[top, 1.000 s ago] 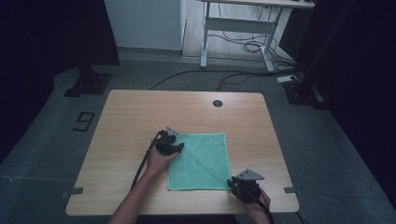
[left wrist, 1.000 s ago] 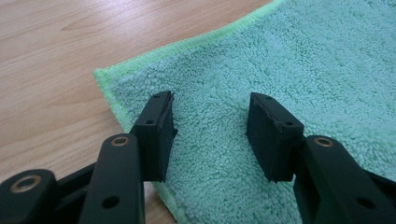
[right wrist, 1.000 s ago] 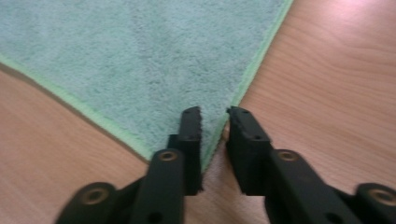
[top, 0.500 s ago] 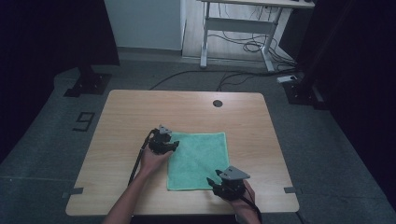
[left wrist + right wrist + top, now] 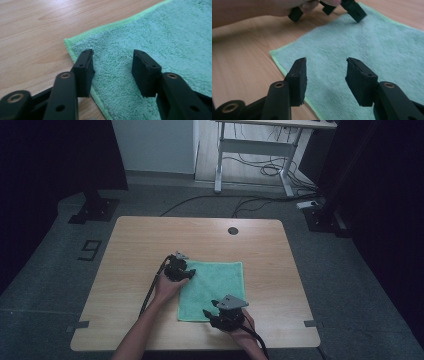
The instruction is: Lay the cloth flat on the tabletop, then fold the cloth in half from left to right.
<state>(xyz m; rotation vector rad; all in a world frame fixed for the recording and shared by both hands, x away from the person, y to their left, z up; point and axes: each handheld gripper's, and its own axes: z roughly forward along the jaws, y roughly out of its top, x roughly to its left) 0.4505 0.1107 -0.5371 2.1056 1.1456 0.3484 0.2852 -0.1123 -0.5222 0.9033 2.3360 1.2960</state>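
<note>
Green cloth point(image 5: 212, 289) flat on table point(image 5: 140, 240), near front edge. Left gripper point(image 5: 186, 275) at cloth's 10 o'clock corner, jaws spread, cloth beneath and between them, unpinched. Right gripper point(image 5: 209, 312) at cloth's 6 o'clock edge; jaws just opened, spread over cloth, nothing pinched.

I see both of my forearms bare, with no sleeves on them. My left gripper point(image 5: 189, 274) is black, a grey three-cornered plate on top and a black cable trailing back along my arm. My right gripper point(image 5: 206, 314) is black too, with a larger grey three-cornered plate and its own black cable. Up close, each has two matte black jaws ending in flat rectangular pads point(image 5: 86, 72), small screw holes in the pad edges and brass-coloured ringed pivots point(image 5: 279, 85) on the linkage arms.
</note>
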